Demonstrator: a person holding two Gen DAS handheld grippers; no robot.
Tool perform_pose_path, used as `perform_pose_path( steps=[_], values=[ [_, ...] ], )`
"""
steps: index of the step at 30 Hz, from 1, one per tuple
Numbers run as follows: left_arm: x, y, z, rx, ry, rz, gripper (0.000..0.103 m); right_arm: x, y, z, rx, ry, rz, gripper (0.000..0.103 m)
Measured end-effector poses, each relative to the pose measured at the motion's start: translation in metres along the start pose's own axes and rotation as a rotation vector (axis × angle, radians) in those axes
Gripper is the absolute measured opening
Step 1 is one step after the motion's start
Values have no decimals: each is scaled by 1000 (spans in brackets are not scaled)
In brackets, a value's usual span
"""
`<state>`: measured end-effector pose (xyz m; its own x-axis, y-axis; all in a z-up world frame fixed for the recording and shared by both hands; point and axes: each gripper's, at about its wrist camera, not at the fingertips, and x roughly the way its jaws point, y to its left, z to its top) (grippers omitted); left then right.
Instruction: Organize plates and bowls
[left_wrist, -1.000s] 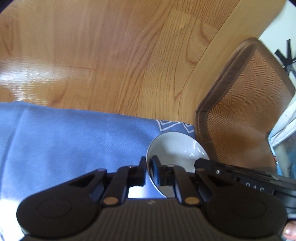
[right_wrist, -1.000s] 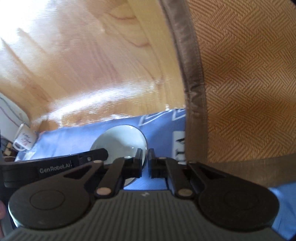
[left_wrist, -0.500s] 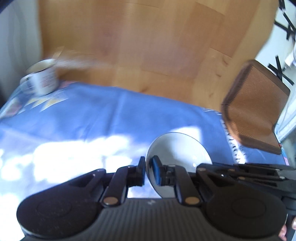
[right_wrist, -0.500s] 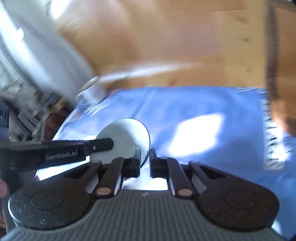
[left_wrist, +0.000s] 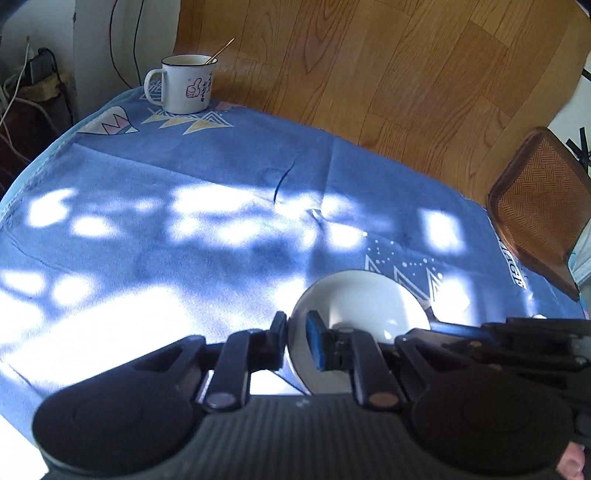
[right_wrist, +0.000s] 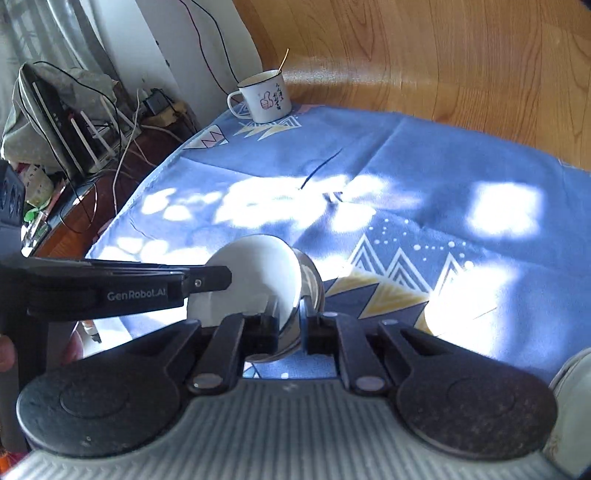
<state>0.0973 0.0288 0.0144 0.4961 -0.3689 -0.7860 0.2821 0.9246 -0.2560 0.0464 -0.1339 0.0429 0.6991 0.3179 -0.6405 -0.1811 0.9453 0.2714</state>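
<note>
A white bowl (left_wrist: 364, 306) hangs low over the blue tablecloth (left_wrist: 184, 221), tilted and held by its rim from two sides. My left gripper (left_wrist: 295, 326) has the bowl's left rim between its pads, and the jaws are just starting to open. My right gripper (right_wrist: 291, 326) grips the opposite rim of the same bowl (right_wrist: 251, 277), and its jaws are opening too, with the wall still between them. Each gripper's black body shows in the other's view: left (right_wrist: 110, 291), right (left_wrist: 517, 343).
A white enamel mug (left_wrist: 183, 85) with a spoon stands at the cloth's far corner. A brown woven chair (left_wrist: 539, 206) stands at the table's right edge. Another pale dish rim (right_wrist: 570, 391) sits at the near right. Cables and a router (right_wrist: 74, 122) clutter the left side.
Both grippers swept with the bowl from the chair and floor side across to the middle of the cloth, so the mug came into view. The right gripper's gap has widened slightly.
</note>
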Motion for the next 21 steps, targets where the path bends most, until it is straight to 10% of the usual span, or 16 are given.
perform_pose_path(
  steps=[21],
  values=[
    [-28,-12,-18,81,-76,-41,18,-9,0,-24,82,-64,-13,17]
  ],
)
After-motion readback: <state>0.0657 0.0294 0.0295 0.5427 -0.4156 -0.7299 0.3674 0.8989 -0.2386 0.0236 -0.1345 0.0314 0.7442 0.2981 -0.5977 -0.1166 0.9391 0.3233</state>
